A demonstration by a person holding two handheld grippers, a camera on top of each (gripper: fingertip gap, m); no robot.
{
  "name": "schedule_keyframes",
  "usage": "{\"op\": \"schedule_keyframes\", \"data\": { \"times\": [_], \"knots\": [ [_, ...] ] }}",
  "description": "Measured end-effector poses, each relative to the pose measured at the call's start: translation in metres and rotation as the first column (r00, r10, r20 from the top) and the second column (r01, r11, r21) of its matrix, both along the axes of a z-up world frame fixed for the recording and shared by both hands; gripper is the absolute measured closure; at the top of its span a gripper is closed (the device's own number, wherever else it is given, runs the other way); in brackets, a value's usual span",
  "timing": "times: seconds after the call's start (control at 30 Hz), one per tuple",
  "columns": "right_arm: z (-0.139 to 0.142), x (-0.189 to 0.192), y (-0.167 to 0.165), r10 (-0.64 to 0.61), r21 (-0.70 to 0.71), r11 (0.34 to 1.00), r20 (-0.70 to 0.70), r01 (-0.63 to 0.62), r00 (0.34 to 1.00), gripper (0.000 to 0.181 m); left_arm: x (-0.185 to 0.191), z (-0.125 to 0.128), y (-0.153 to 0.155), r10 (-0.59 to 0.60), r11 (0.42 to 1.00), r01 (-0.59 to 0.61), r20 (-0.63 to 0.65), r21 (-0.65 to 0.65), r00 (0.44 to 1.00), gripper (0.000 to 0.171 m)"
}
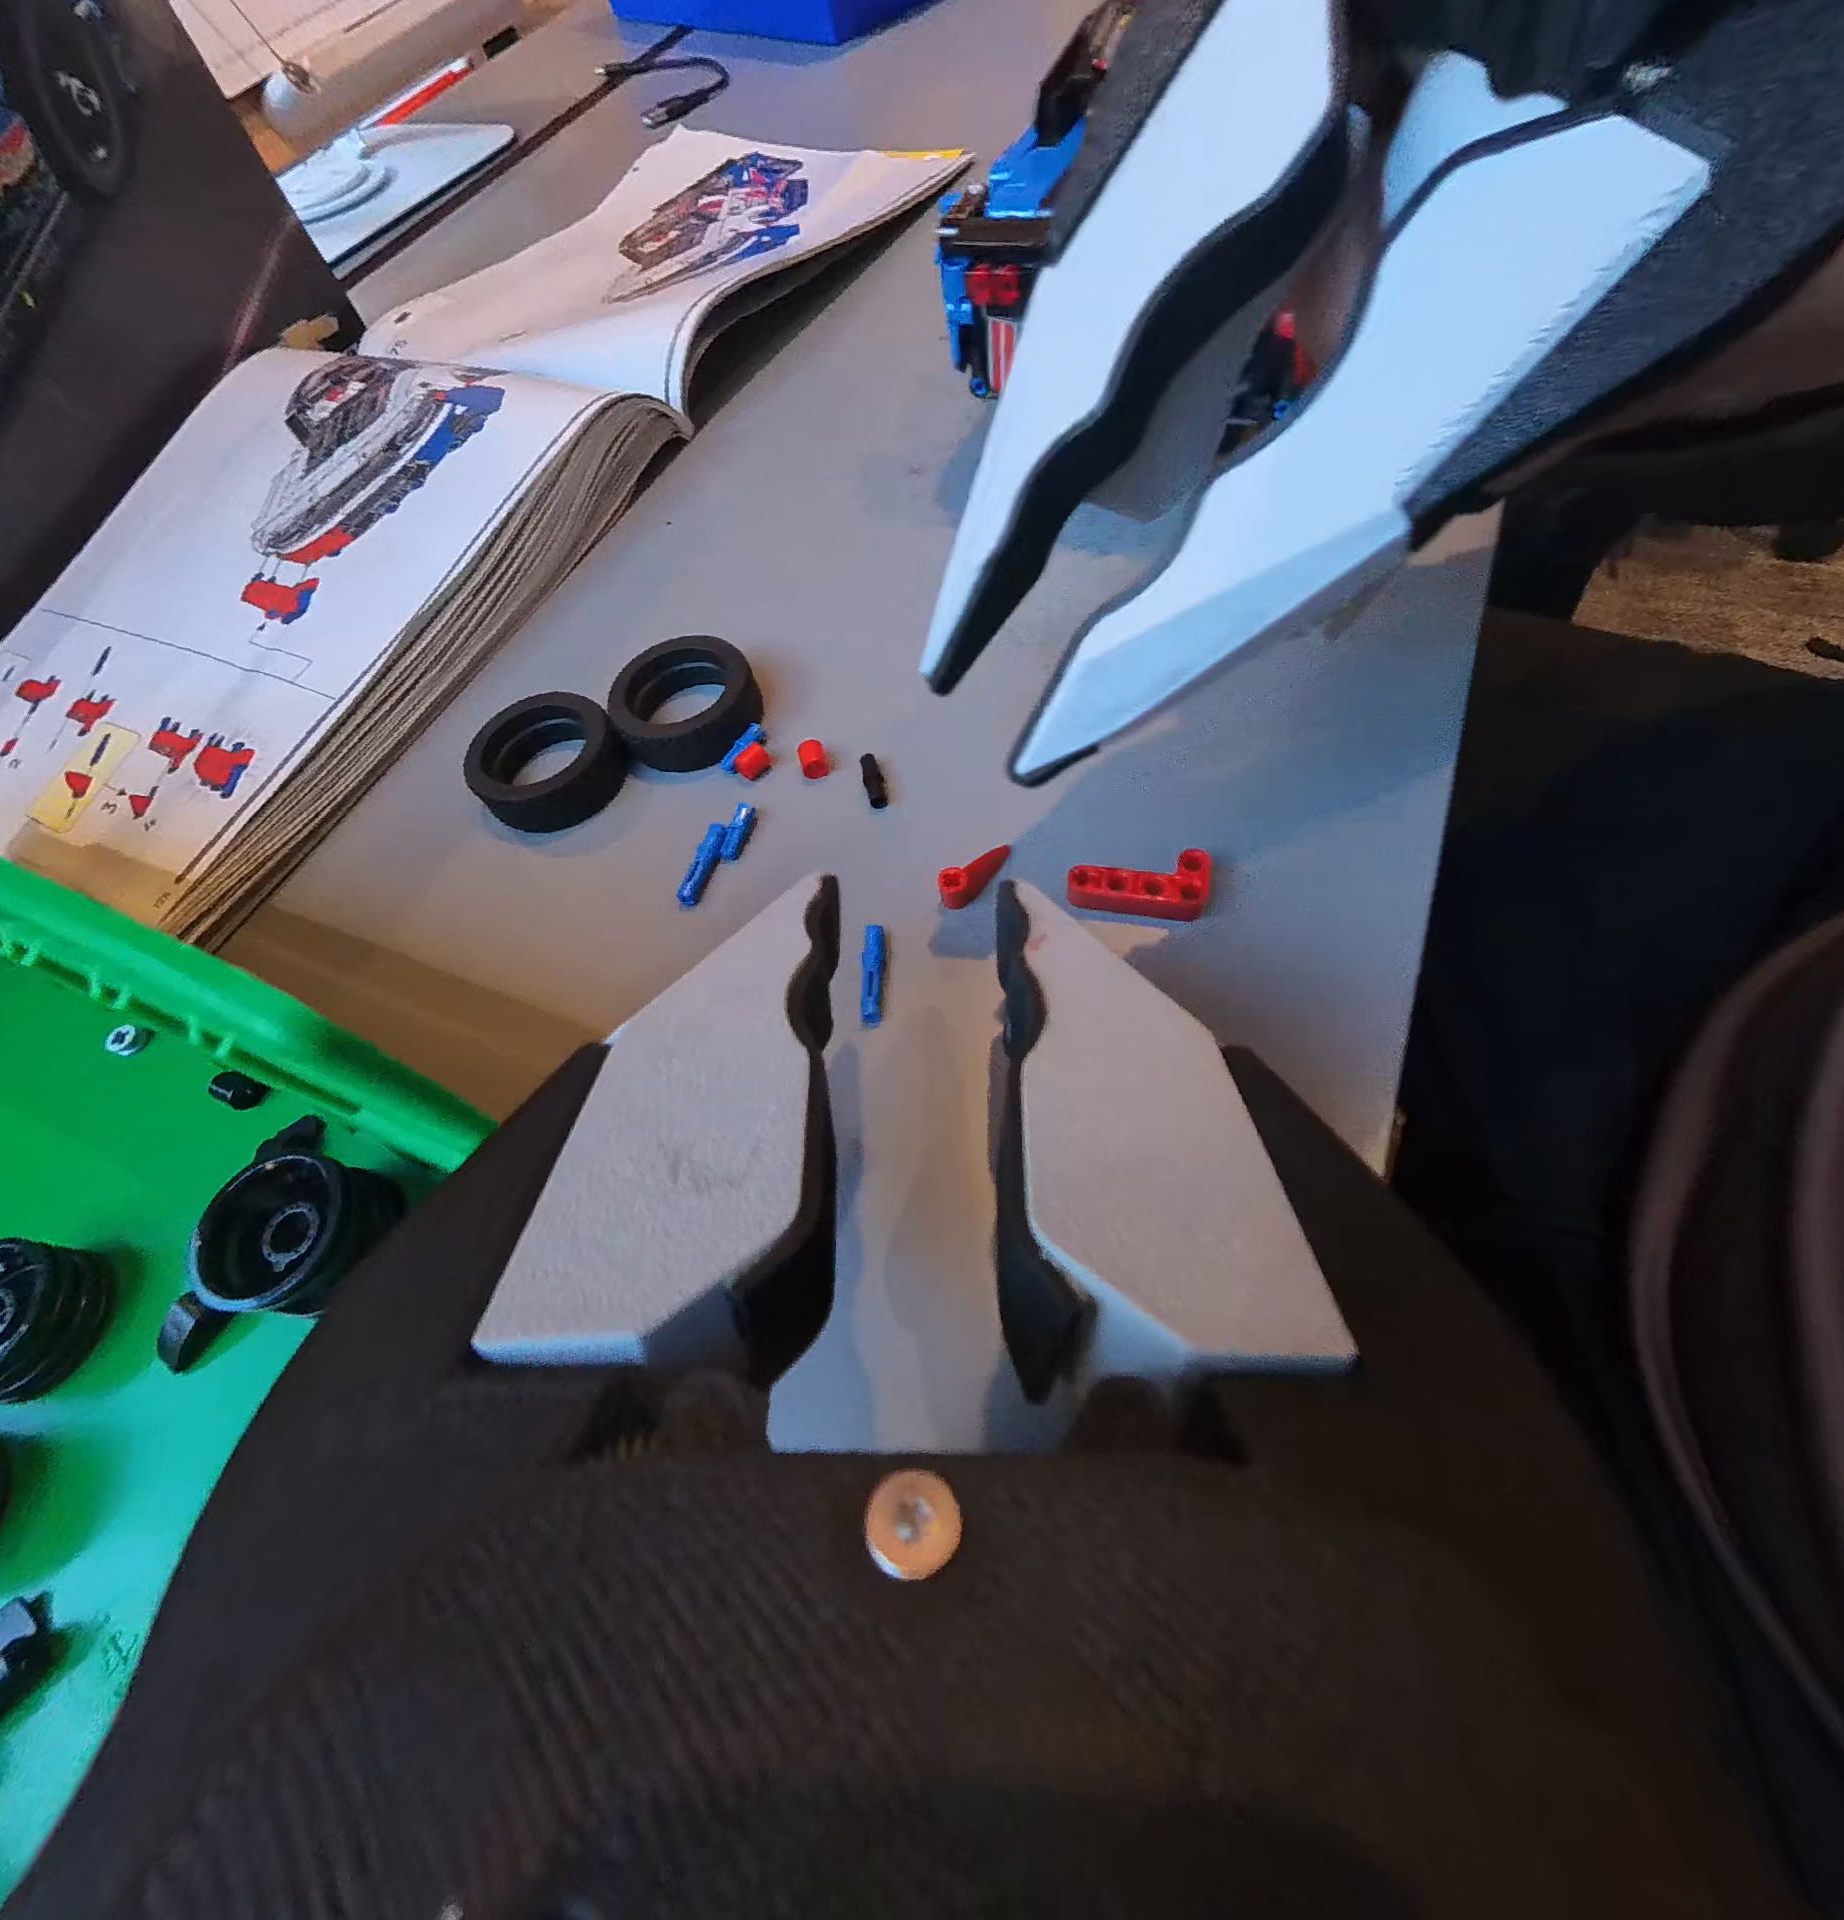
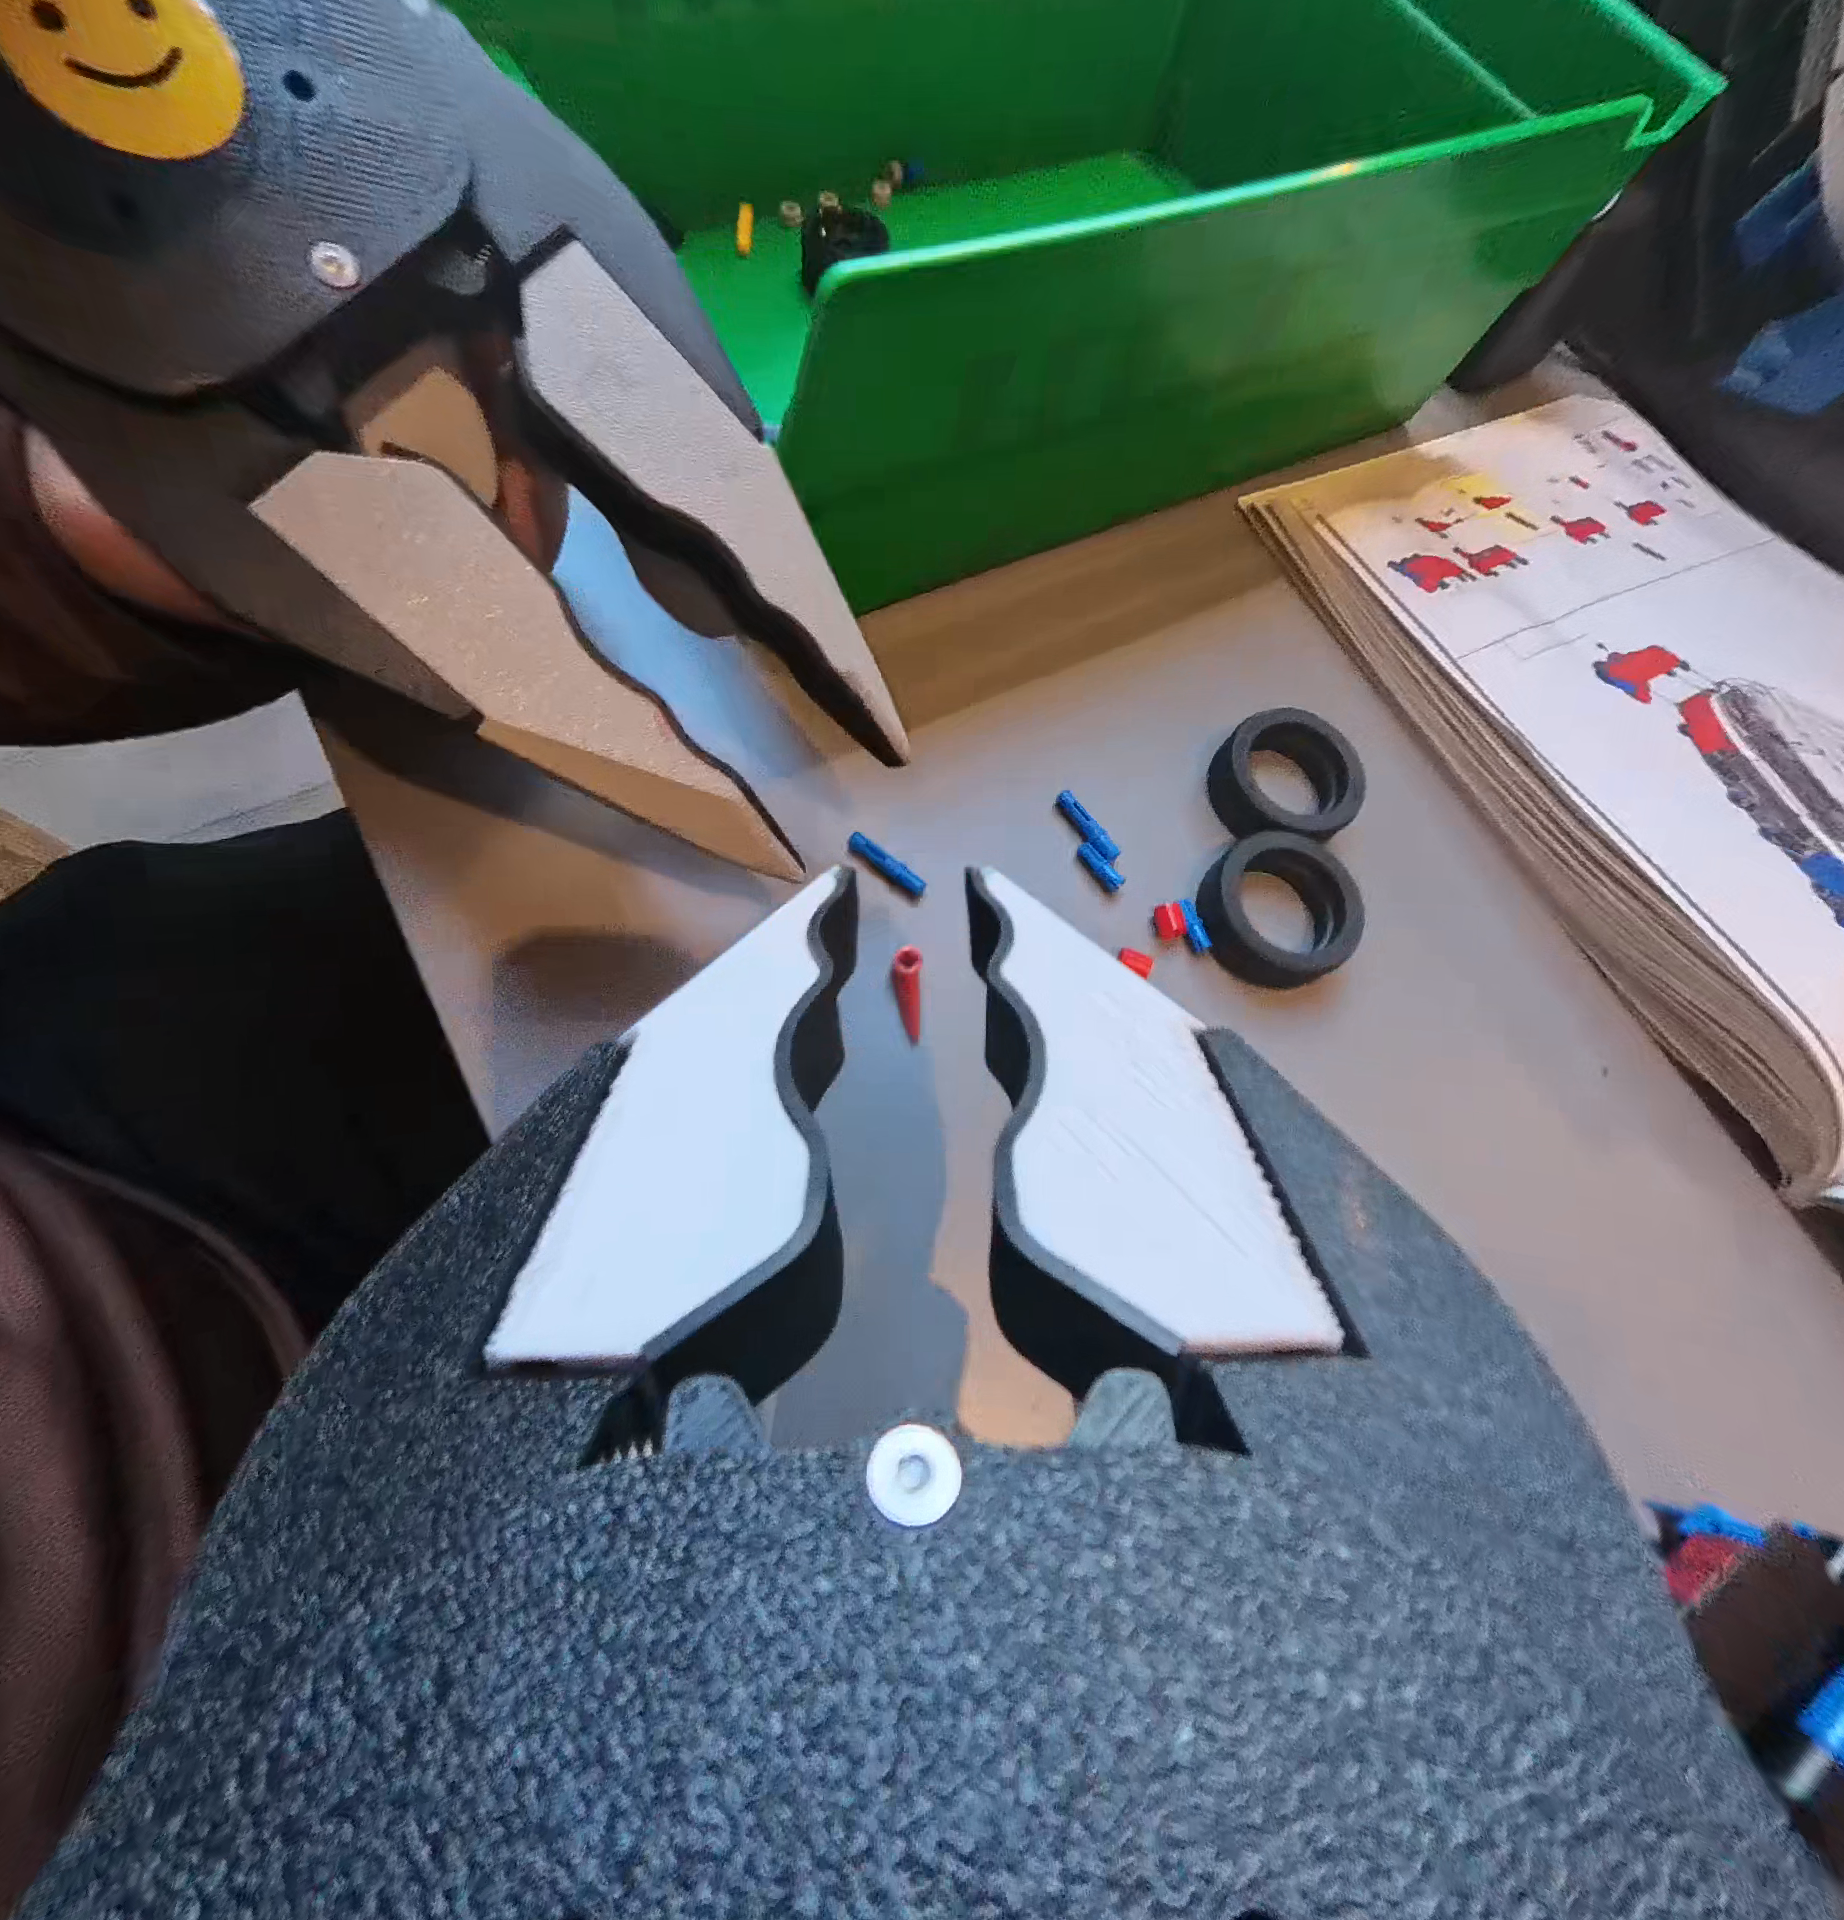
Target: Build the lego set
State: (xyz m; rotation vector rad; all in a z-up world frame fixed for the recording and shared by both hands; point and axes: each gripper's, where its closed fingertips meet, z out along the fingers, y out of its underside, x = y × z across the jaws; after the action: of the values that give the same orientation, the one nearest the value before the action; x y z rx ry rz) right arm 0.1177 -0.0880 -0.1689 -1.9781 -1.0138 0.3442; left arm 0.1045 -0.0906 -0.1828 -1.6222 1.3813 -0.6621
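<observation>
Small Lego parts lie on the grey table. My left gripper [image 1: 916, 888] is open and empty, and a blue pin [image 1: 872, 975] lies on the table between its fingers. My right gripper [image 2: 907, 878] is open and empty over a red tapered piece [image 2: 907, 987]; it also shows from the left wrist view [image 1: 985, 727]. Near it lie a red L-shaped beam [image 1: 1141, 885], a black pin [image 1: 874, 779], two red bushes [image 1: 812, 757], more blue pins [image 1: 715, 847] and two black tyres [image 1: 611, 727]. The partly built blue and red model [image 1: 985, 281] stands behind my right gripper.
An open instruction booklet [image 1: 378, 520] lies left of the parts. A green bin [image 1: 87, 1143] holding black wheel hubs [image 1: 284, 1236] stands at the near left. The table edge [image 1: 1437, 831] runs down the right, with a person's dark clothing beyond it. Left and right tips are no more than a few centimetres apart. It is some 4 cm from my left tips to the red tapered piece [image 2: 907, 987]. Look for it in the left wrist view [image 1: 973, 871] too.
</observation>
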Motion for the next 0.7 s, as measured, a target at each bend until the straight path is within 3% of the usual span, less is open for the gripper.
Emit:
{"op": "schedule_keyframes", "data": {
  "times": [0.17,0.7],
  "knots": [
    [-0.019,-0.001,0.016,-0.007,-0.084,0.996,0.055,0.011,0.998,0.161,-0.004,0.002,0.008,0.055,0.998,-0.055,0.009,0.011,0.998,0.144],
    [-0.048,0.006,0.022,-0.017,-0.150,0.988,0.111,0.033,0.994,0.162,-0.005,0.005,0.006,0.032,0.999,-0.031,0.036,-0.019,0.999,0.146]
  ]
}}
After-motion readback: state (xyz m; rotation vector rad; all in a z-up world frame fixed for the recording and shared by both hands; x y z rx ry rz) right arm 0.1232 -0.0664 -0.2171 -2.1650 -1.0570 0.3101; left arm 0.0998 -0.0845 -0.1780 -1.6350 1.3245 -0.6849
